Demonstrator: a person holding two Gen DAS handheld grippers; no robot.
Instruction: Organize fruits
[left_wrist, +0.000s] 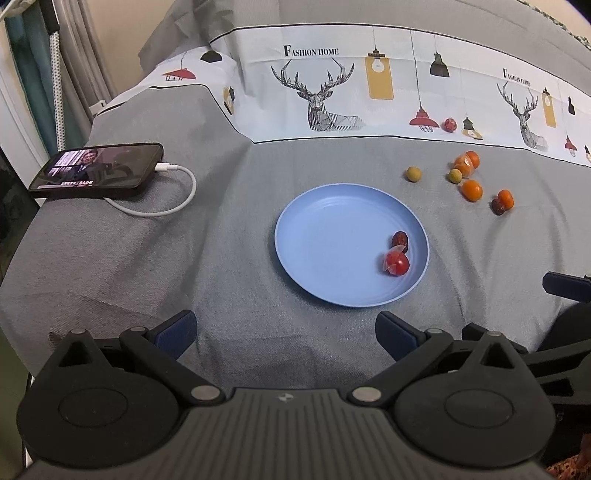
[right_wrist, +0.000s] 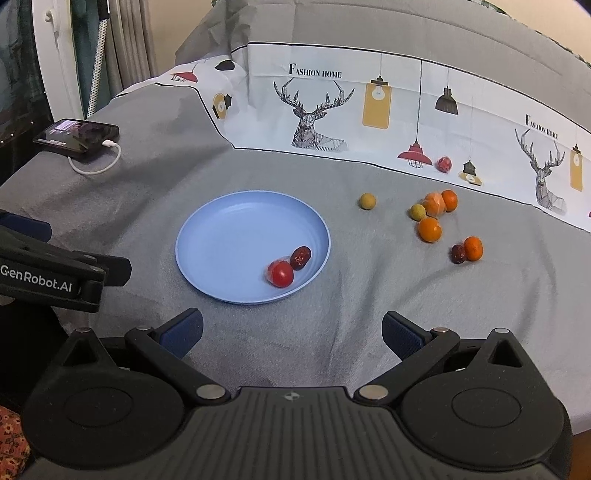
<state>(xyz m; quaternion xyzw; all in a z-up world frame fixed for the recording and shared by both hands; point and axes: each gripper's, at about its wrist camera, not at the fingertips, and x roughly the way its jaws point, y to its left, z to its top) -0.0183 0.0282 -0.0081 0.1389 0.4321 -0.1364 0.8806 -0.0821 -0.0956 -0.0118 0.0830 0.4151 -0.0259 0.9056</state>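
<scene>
1. I see a bed covered in a grey bedspread (right_wrist: 258, 332), with a white printed band of fabric (right_wrist: 406, 122) showing deer and lamps across its far side.
2. A blue plate (right_wrist: 207, 236) lies directly on the grey cloth near the middle.
3. To the right of the plate lie two yellow-green round fruits (right_wrist: 367, 201) (right_wrist: 417, 212), loose oranges (right_wrist: 429, 229) (right_wrist: 473, 248) (right_wrist: 449, 200), one wrapped orange (right_wrist: 433, 203) and a dark red date (right_wrist: 458, 254) touching an orange.
4. A small wrapped red fruit (right_wrist: 444, 164) sits on the printed band.
5. At far left, a phone (left_wrist: 98, 170) lies with its white charging cable (left_wrist: 177, 199) looping over the cloth.
</scene>
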